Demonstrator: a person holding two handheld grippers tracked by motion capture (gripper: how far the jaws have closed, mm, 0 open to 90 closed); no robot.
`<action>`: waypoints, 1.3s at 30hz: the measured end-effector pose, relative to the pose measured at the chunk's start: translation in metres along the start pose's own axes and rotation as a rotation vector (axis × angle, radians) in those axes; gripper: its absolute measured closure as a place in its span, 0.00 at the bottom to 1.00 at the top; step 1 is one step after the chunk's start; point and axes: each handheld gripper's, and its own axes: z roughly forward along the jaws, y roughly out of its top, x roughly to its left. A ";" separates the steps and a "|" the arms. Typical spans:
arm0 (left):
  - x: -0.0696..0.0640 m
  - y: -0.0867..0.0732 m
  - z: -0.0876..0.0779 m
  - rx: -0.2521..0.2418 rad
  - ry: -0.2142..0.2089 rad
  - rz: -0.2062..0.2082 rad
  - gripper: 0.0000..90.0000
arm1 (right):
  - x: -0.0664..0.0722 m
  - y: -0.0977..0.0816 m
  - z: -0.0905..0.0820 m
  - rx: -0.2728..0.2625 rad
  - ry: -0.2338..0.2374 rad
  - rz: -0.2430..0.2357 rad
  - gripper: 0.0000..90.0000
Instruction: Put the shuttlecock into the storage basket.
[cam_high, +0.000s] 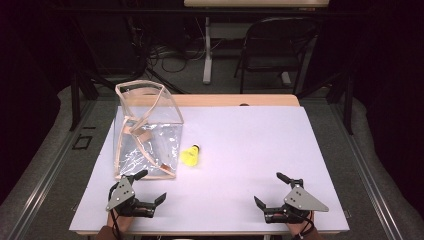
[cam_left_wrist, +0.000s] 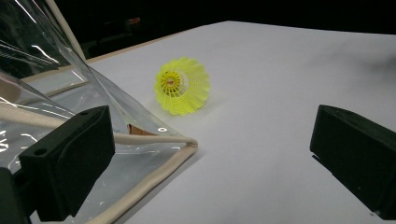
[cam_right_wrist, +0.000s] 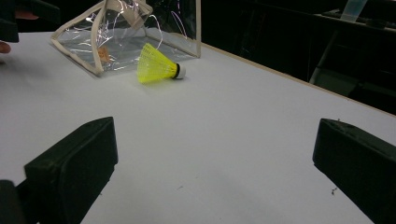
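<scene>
1. Jaws of the left gripper (cam_high: 148, 187) stand spread wide with nothing between them; one jaw tip sits just beside the near corner of the clear bag (cam_high: 147, 131).
2. Jaws of the right gripper (cam_high: 272, 190) are likewise wide apart and empty, resting low over the table's (cam_high: 250, 150) near edge, well apart from everything else.
3. The yellow shuttlecock (cam_high: 190, 156) lies on its side just beside the bag's right wall, ahead of the left gripper and slightly to its right. In the left gripper view the shuttlecock (cam_left_wrist: 182, 86) shows its open skirt toward that gripper; in the right gripper view its cork points right, skirt left (cam_right_wrist: 157, 65).
4. Its long axis seems to run diagonally away from the person, cork farther off, though the high view is too small to be sure.
5. The left gripper is clearly nearer; the right would cross much bare table.
6. Open room lies right of the shuttlecock; the bag's stiff trim crowds its left side.
</scene>
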 end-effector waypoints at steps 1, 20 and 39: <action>0.000 0.000 0.000 0.000 0.000 0.000 0.00 | 0.000 0.000 0.000 0.000 0.000 0.000 0.00; 0.009 0.015 0.009 -0.012 -0.014 -0.008 0.00 | 0.000 -0.001 0.003 0.013 0.014 -0.001 0.00; 0.010 0.039 0.028 0.034 -0.026 0.038 0.00 | 0.001 -0.001 0.004 0.026 0.028 -0.015 0.00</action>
